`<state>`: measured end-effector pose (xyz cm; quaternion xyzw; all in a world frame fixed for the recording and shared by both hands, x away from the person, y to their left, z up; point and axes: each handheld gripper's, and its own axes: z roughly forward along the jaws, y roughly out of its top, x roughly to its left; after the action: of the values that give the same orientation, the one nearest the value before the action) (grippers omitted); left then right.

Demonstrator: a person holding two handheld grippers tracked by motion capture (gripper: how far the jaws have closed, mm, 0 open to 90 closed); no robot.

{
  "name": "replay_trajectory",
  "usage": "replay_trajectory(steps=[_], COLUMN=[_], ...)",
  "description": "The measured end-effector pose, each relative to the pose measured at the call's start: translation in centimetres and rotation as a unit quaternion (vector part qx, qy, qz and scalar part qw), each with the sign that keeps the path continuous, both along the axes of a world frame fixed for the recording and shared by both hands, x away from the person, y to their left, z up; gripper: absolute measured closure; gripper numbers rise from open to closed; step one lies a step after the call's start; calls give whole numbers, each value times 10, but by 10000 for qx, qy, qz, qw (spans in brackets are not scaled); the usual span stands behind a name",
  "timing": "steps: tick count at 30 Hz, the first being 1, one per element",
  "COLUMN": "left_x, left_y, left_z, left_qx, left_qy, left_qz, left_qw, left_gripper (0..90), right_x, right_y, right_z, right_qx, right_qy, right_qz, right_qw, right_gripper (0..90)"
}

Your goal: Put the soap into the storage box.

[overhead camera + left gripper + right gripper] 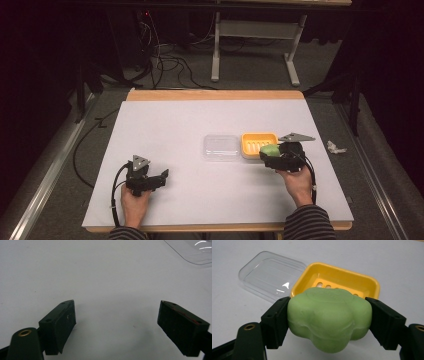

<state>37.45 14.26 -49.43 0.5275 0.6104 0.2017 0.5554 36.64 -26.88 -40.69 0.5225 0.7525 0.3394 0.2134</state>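
A pale green lump of soap [329, 317] is squeezed between the two black jaws of my right gripper [327, 321], just in front of a yellow soap dish [364, 285] with slots in its floor. From above, the green soap [269, 149] hangs at the near edge of the yellow dish [255, 140], with my right gripper [272, 156] shut on it. A clear plastic lid [221, 147] lies flat to the left of the dish. My left gripper [161, 176] rests at the front left of the table, and its jaws [117, 326] stand wide apart over bare white surface.
The table [165, 120] has a white cover with a wooden rim at the back. A crumpled white scrap [335, 147] lies off its right edge. Cables and a metal frame stand on the floor beyond. A corner of the clear lid [192, 252] shows ahead of the left gripper.
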Motion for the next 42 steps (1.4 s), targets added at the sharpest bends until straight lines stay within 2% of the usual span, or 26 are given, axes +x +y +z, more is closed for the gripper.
replay_trajectory(steps=[11, 17, 22, 26, 29, 31, 42], left_x=[-1, 0, 0, 0, 0, 0, -1], left_y=[-2, -4, -4, -4, -4, -4, -4], left_z=[0, -2, -1, -1, -1, -1, -1], left_qx=[-23, 145, 103, 84, 81, 91, 102], left_qy=[-71, -18, -32, -34, -30, -32, -31], left_qz=[34, -49, -26, -13, -14, -20, -46], left_qw=[10000, 9999, 9999, 10000, 10000, 10000, 9999], left_gripper=[156, 158, 157, 157, 157, 157, 157], right_x=[13, 19, 25, 29, 32, 34, 48], right_y=[-2, -1, -2, -2, 0, 4, 8], right_z=[-1, -4, -8, -11, -15, -18, -23], right_qx=[29, 59, 12, 69, 88, 11, 36], right_qy=[-25, -18, 40, 55, 100, 132, 188], right_qz=[-105, -159, -209, -251, -286, -280, -412], right_qw=[9999, 9999, 9998, 9996, 9995, 9995, 9990], right_gripper=[251, 251, 251, 251, 251, 251, 251])
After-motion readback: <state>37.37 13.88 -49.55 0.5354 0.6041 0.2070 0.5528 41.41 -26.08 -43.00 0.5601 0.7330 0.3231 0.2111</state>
